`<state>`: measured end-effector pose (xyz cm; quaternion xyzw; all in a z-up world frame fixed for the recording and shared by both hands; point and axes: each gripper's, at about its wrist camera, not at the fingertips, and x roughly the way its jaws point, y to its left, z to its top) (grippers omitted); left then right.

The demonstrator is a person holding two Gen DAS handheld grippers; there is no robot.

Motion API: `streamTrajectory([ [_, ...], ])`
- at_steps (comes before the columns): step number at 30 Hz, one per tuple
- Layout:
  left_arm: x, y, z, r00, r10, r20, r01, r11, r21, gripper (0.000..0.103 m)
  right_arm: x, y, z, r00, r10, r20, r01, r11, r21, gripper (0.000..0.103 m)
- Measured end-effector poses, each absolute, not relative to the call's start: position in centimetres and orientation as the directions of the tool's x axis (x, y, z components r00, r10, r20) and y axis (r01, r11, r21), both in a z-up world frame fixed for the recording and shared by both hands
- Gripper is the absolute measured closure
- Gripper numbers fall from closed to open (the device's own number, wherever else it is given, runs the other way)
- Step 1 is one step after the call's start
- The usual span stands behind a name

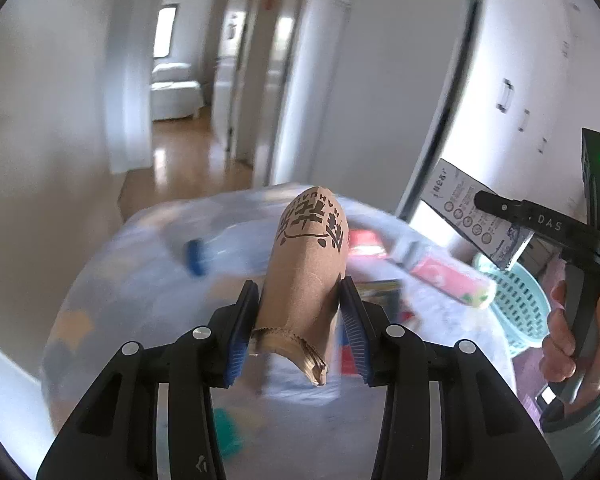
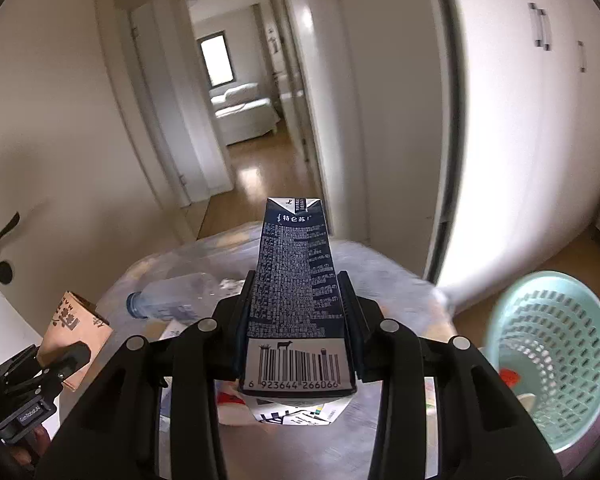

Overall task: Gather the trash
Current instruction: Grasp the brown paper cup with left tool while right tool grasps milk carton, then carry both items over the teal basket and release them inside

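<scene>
The big clear plastic trash bag point(image 1: 148, 280) is smeared by blur in the left wrist view, so the things inside it cannot be told well. A blue-capped clear plastic bottle point(image 1: 198, 256) and a pink and white wrapper point(image 1: 448, 276) in it are blurred too. The round light green plastic basket point(image 1: 512, 312) is partly hidden behind the right hand point(image 1: 572, 340). In the right wrist view the basket point(image 2: 556, 360) is cut off at the right edge. A small red thing point(image 2: 510, 377) inside it is too blurred to be named.

Matt brown paper bag point(image 1: 306, 268), glossy printed carton point(image 2: 296, 292), perforated plastic basket point(image 2: 552, 360).
</scene>
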<state>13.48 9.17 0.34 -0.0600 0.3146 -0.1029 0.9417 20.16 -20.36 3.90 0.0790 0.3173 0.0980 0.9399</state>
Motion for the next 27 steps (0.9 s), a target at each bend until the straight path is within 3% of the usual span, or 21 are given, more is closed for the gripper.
streamTrajectory([
  [15, 15.5, -10.3, 1.2, 0.677, -0.458, -0.576, 0.479, 0.868, -0.127, 0.062, 13.7, -35.3, 4.4, 0.837, 0.04, -0.546, 0.122, 0.959, 0.257, 0.068],
  [22, 18.1, -18.5, -1.2, 0.548, -0.551, -0.63, 0.572, 0.796, -0.198, 0.063, 13.0, -41.6, 1.7, 0.798, -0.002, -0.603, 0.243, 0.916, 0.318, 0.068],
  [27, 19.7, -22.9, -3.6, 0.482, -0.553, -0.679, 0.596, 0.776, -0.208, 0.062, 12.5, -44.9, -1.0, 0.756, -0.025, -0.654, 0.316, 0.889, 0.332, 0.068],
])
